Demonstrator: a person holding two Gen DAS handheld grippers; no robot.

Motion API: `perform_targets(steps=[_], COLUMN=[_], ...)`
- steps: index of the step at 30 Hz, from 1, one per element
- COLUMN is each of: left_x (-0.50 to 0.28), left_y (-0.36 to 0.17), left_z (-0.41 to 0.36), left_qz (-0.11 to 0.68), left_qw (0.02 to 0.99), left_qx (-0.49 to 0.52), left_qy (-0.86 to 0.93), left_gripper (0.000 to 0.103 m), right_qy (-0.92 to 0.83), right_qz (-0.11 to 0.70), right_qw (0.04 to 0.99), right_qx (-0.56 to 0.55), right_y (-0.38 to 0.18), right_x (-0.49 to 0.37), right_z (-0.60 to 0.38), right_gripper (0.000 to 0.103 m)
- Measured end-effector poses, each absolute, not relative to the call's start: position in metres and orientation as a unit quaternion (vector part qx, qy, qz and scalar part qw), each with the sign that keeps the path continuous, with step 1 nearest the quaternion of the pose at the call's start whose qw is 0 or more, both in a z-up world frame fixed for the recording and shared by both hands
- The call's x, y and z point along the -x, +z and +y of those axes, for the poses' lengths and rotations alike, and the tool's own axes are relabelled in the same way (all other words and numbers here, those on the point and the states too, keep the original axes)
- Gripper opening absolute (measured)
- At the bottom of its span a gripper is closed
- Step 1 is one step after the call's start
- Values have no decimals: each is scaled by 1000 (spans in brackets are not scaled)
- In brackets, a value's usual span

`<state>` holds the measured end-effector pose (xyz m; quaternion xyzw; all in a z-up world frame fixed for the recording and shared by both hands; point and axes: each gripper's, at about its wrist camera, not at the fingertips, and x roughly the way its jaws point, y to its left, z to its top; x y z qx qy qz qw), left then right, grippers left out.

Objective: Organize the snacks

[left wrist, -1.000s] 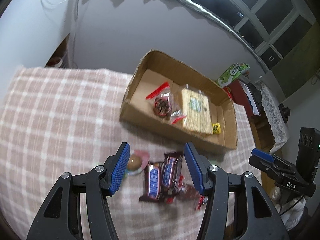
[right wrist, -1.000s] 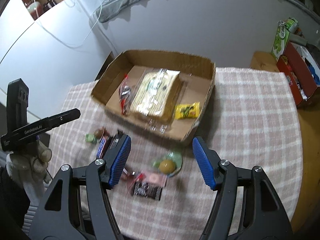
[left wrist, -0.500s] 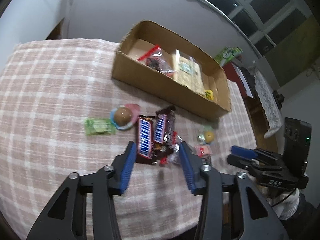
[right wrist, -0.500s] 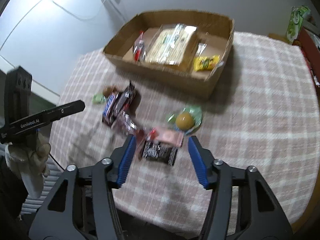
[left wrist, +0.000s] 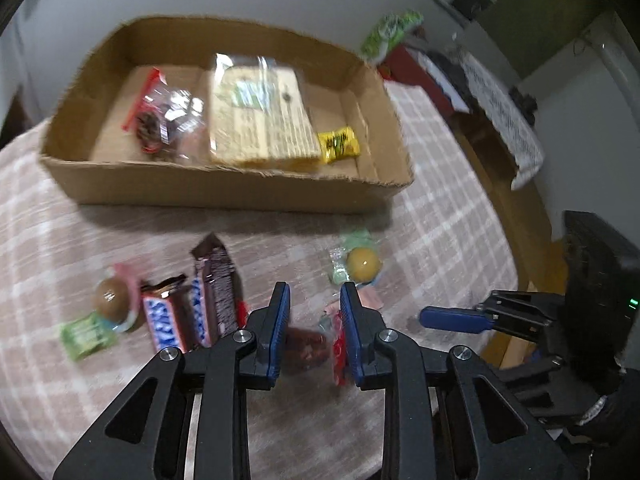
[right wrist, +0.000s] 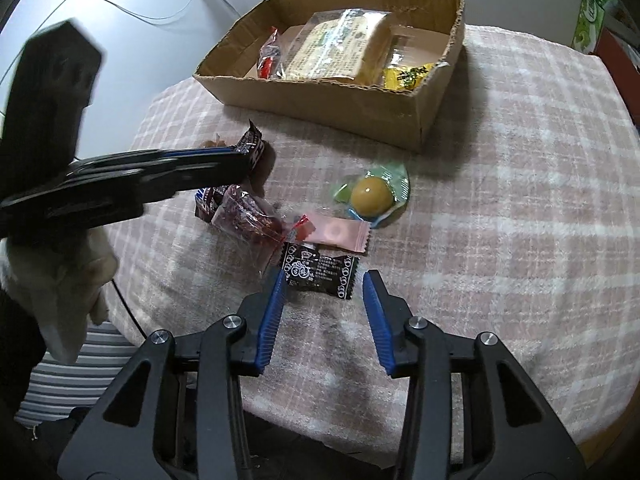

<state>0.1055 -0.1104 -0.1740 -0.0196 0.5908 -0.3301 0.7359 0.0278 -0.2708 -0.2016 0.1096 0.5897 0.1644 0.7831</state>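
Loose snacks lie on a pink checked tablecloth in front of a cardboard box. My left gripper is shut and blurred, hovering over a clear packet of red-brown fruit without holding it. To its left lie two Snickers bars, a brown jelly cup and a green candy. My right gripper is closing just short of a black wrapped snack, with its pads off the wrapper. A pink sachet and a yellow jelly cup lie beyond.
The box holds a cracker pack, a yellow candy and a red-trimmed packet. A green tissue box stands past the table at the right. A gloved hand holds the left gripper near the table's left edge.
The left gripper has shut and swung right, from over the Snickers bars to over the red-brown packet. The right gripper has sunk toward the black snack with its jaws narrowing.
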Motion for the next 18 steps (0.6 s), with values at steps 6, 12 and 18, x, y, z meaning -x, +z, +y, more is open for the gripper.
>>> perform_targets(steps=[6, 12, 18], left_x=[-109, -93, -78], left_y=[-195, -183, -176], left_z=[-97, -67, -68], left_qz=[623, 613, 605], left_qw=[716, 724, 725], left_qx=[31, 62, 65], left_qy=[-314, -310, -322], left_gripper=[24, 24, 24], right_qy=[161, 162, 172], right_qz=[589, 591, 597], right_qw=[783, 782, 777], right_qx=[-115, -114, -100], right_y=[-200, -202, -207], right_x=[-22, -23, -30], right_z=[-278, -280, -267], right_gripper=[42, 42, 42])
